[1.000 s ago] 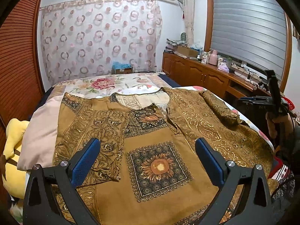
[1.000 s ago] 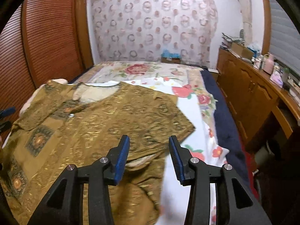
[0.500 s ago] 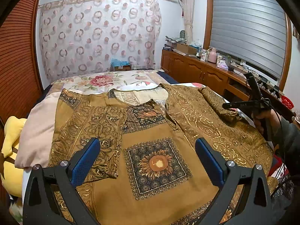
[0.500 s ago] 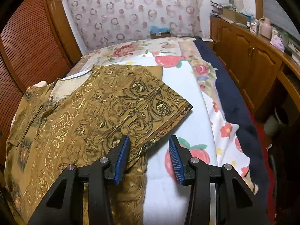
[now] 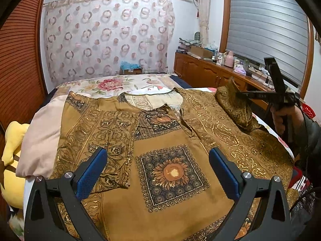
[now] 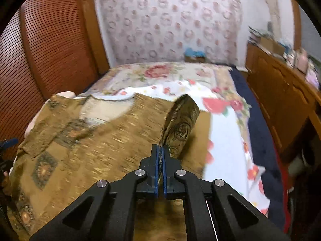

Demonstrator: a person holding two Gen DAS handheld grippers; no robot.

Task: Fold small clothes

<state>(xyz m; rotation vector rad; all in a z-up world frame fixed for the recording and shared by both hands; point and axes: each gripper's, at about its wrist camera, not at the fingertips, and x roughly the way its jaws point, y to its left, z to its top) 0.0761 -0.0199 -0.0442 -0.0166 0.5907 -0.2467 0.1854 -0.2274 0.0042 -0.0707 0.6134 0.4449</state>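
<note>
Tunic (image 5: 160, 140) lies flat on bed (image 6: 226, 132) — left sleeve (image 5: 104, 140) already folded in. My right fingers (image 6: 160, 156) pinch the right sleeve (image 6: 180, 124), lifted; left fingers (image 5: 158, 170) spread, empty above it. Body folds remain.

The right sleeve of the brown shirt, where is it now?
In the right wrist view, the sleeve stands lifted at centre, pinched in the right gripper, above the shirt's right edge beside the floral bedsheet.

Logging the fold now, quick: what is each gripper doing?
Left gripper: open, holding nothing.
Right gripper: shut on the brown tunic's sleeve.
</note>
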